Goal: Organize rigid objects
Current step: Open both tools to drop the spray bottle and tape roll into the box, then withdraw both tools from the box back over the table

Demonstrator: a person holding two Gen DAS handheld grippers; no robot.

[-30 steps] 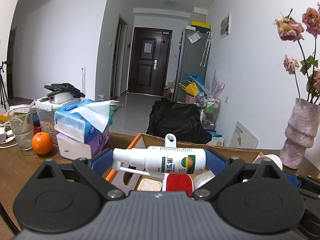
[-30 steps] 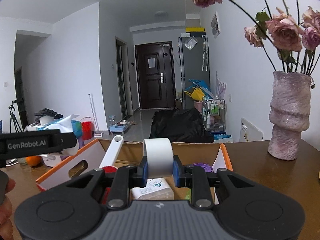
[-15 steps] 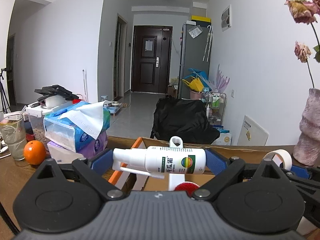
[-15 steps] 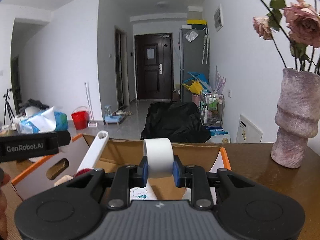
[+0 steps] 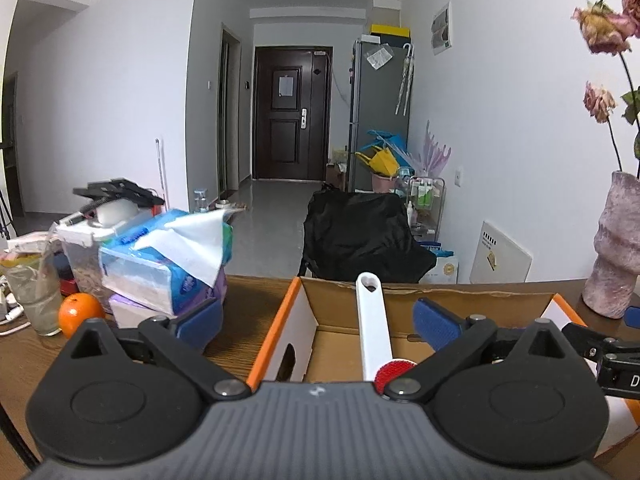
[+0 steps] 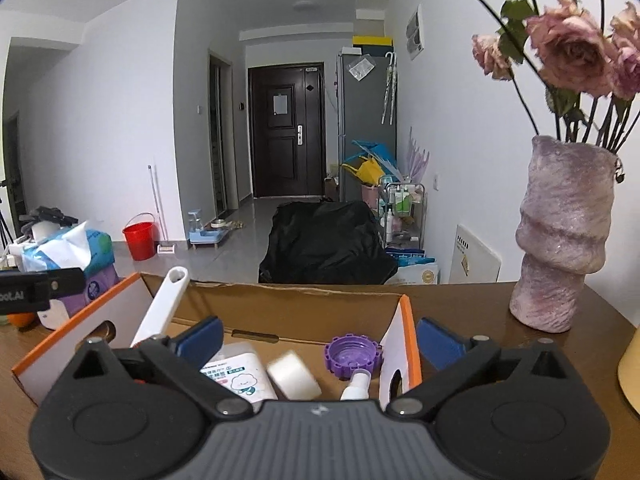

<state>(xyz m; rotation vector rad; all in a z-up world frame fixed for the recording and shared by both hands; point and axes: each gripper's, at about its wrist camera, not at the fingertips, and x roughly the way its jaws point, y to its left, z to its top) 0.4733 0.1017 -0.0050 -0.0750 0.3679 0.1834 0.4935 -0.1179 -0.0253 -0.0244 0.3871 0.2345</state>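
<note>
An open cardboard box with orange edges (image 5: 280, 332) (image 6: 300, 308) stands on the wooden table under both grippers. My left gripper (image 5: 318, 320) has its jaws opening, with nothing between the blue pads. A white-handled brush with a red head (image 5: 374, 328) leans inside the box. My right gripper (image 6: 320, 336) is also opening, its pads apart and bare. Below it in the box lie a white tape roll (image 6: 294, 374), a white spray bottle's nozzle end (image 6: 356, 384), a purple lid (image 6: 352, 356) and a white printed bottle (image 6: 240, 372).
Stacked tissue packs (image 5: 168, 256), an orange (image 5: 80, 314) and a glass (image 5: 32, 296) crowd the table to the left of the box. A pink vase of dried roses (image 6: 560, 240) stands to its right. A yellowish object (image 6: 630, 372) shows at the right edge.
The left gripper let go of the spray bottle and the right gripper let go of the tape roll. Both jaws spread wide, and both things now lie in the box.
</note>
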